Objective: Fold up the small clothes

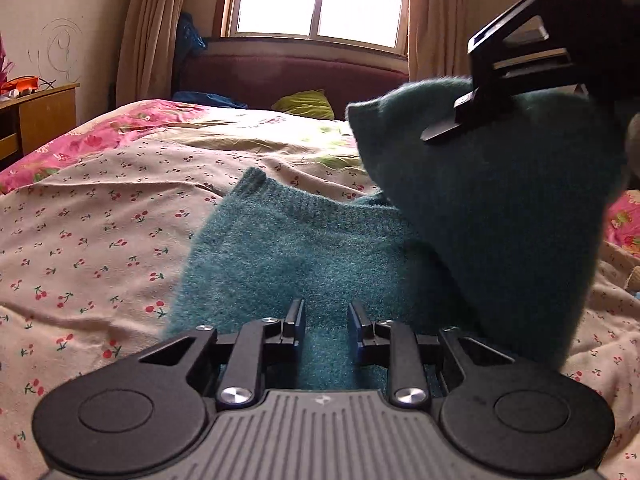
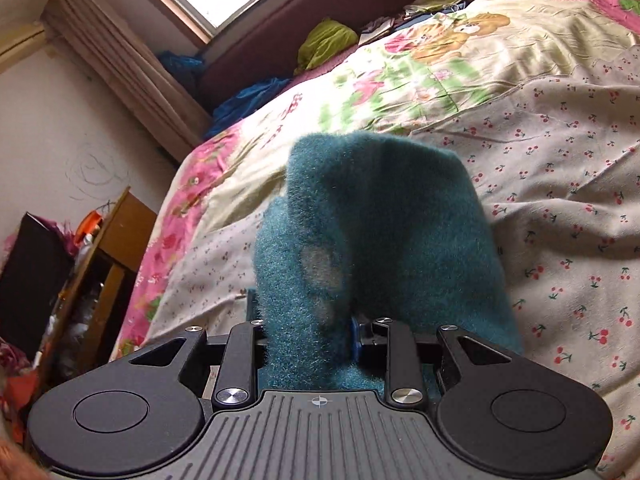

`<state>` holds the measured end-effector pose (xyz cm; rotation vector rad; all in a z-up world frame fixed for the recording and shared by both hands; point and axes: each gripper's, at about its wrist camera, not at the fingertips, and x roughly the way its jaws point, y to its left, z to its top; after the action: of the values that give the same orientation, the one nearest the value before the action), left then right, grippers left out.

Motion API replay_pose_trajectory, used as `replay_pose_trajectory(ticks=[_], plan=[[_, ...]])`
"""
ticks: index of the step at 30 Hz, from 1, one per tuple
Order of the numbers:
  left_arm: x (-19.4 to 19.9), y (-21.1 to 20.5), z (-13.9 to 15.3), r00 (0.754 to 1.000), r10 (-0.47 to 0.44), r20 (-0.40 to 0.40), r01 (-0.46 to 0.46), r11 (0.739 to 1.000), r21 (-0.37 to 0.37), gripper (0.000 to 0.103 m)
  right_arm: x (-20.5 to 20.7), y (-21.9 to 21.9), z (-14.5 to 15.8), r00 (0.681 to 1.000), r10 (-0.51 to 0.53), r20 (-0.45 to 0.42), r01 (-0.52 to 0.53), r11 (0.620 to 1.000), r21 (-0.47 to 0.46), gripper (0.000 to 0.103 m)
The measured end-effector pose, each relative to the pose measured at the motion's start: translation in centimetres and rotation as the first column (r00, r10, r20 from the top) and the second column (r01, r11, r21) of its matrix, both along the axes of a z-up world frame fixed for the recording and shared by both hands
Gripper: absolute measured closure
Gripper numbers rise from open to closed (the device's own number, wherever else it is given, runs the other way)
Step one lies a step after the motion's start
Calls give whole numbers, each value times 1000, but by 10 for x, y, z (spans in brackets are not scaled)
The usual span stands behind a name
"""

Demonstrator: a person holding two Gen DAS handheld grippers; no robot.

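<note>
In the left wrist view, the left claw [image 1: 325, 320] is nearest, with its two fingers set narrow and a strip of the teal knitted garment [image 1: 288, 248] running between them. The fabric fills the gap, so the claw appears to hold it, though where the pads meet the cloth is hard to see. The garment lies on the bed [image 1: 100, 216], on a cover with small cherries. To the right, one part of it is lifted off the bed and hangs from the right claw [image 1: 448, 124], which grips its upper edge.

In the right wrist view, the right claw [image 2: 308, 328] is closed on a thick bunch of the same garment [image 2: 380, 216]; the fuzzy cloth stands up between the fingers and hides the left one.

Farther away are a green cloth [image 1: 306, 104] near the dark red headboard [image 1: 292, 76], a wooden cabinet [image 1: 44, 116] at the left, and the bright window [image 1: 320, 0] with curtains [image 1: 148, 28].
</note>
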<state>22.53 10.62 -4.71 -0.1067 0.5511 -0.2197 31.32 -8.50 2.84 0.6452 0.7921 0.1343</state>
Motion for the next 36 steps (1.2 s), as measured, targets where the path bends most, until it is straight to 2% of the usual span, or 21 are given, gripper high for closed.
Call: replay_pose_trajectory(ticks=[4, 10, 12, 14, 16, 19, 23, 25, 27, 29, 32, 36], plan=[[-11, 26, 5, 999, 27, -23, -28, 997, -78, 65, 13, 43, -14, 998, 34, -44, -36, 998, -58, 76], [-6, 50, -7, 996, 21, -92, -40, 977, -208, 65, 22, 94, -25, 991, 94, -96, -113, 970, -215, 73], [-7, 57, -8, 995, 17, -101, -42, 966, -255, 65, 20, 98, -20, 990, 97, -100, -116, 970, -214, 65], [-10, 62, -7, 994, 18, -106, -49, 955, -292, 65, 19, 98, -14, 987, 122, -108, -139, 977, -162, 52], [-14, 67, -5, 994, 27, -103, -58, 950, -308, 65, 15, 96, -6, 981, 167, -97, -178, 977, -118, 46], [-32, 77, 2, 995, 66, -76, -87, 945, -315, 65, 9, 88, 5, 972, 225, -63, -230, 971, -71, 46], [-68, 91, 15, 989, 147, -22, -146, 934, -326, 64, 7, 69, 21, 964, 262, -40, -264, 962, -68, 46], [-82, 92, 27, 988, 155, 29, -137, 933, -333, 64, 8, 61, 26, 964, 265, -28, -267, 960, -85, 46], [-90, 88, 45, 988, 129, 89, -91, 935, -342, 62, 13, 52, 30, 966, 259, -19, -260, 959, -112, 45], [-89, 79, 61, 985, 83, 152, -29, 944, -327, 57, 23, 50, 30, 961, 274, -44, -278, 952, -129, 43], [-80, 52, 79, 974, -17, 226, 73, 967, -243, 52, 42, 56, 26, 940, 325, -100, -338, 924, -178, 40], [-56, 27, 65, 980, -75, 184, 108, 979, -175, 52, 67, 75, 18, 906, 387, -172, -418, 882, -218, 39]])
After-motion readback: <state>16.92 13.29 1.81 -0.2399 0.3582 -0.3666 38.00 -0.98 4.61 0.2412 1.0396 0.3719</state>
